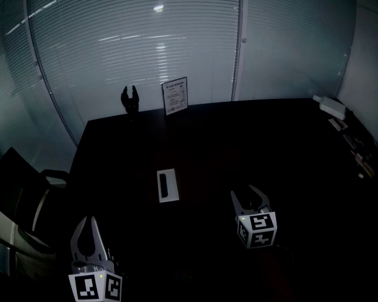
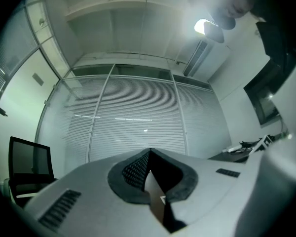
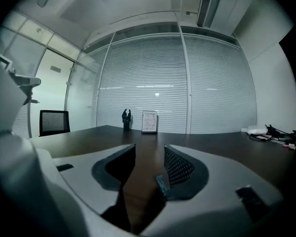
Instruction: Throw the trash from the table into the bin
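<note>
Trouble could come if my right gripper [image 1: 249, 199], wide and empty right of the flat white thing [image 1: 167, 185], slides it along the table [image 1: 239, 137] without lifting it.

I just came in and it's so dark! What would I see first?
The big dark table fills the view, with one pale flat rectangle at its middle. Near you hover the left tongs, shut, and the right tongs, open. At the far edge stand a framed sign and a black claw-shaped figure.
</note>
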